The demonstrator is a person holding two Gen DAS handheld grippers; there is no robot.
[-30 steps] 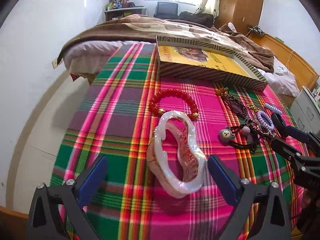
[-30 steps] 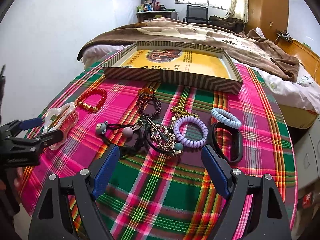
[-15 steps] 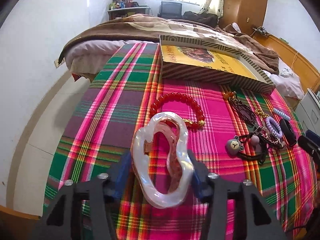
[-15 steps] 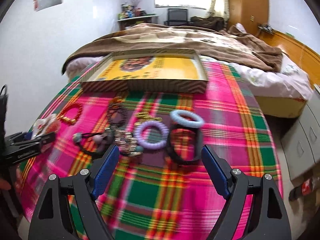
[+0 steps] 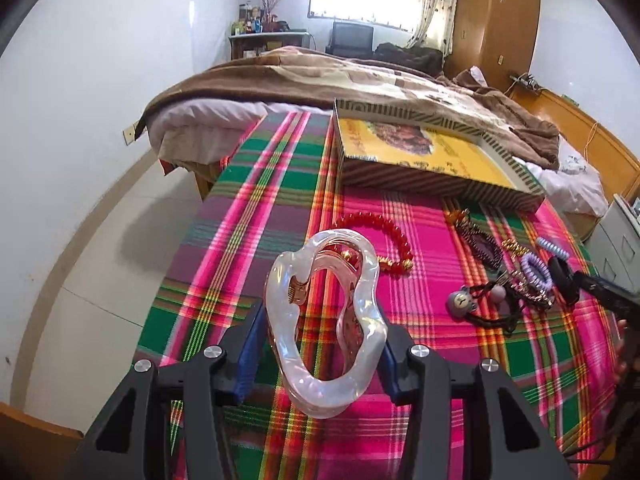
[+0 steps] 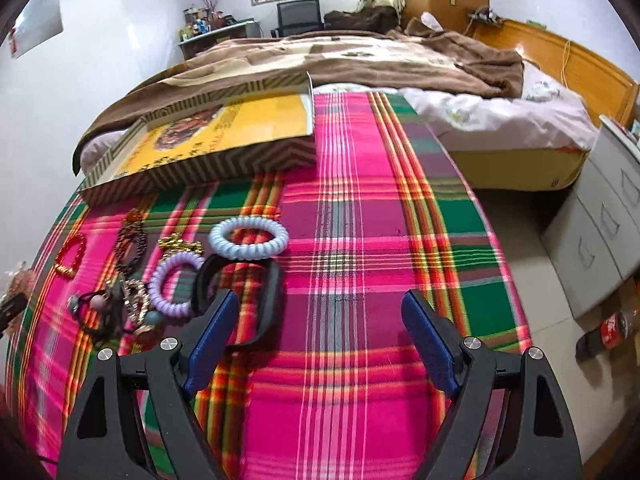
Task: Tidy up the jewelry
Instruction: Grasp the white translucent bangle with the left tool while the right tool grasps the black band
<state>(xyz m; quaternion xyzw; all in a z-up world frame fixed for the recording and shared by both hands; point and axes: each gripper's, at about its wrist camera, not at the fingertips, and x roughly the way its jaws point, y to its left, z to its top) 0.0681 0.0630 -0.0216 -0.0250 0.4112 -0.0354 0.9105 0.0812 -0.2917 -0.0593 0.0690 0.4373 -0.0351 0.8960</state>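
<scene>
Two blue pads of the left gripper (image 5: 320, 354) are pressed against the sides of the clear hair claw (image 5: 326, 320), which is held raised above the plaid cloth (image 5: 260, 200), presumably for carrying to the striped box (image 5: 420, 172). Further right, the right gripper (image 6: 320, 340) is spread wide and holds nothing beside the black band (image 6: 260, 300), likely readied for it.

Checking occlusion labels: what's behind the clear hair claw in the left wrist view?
Behind the clear hair claw, held by the left hand-held gripper: the red bead bracelet, its near arc partly covered, and plaid cloth.
</scene>
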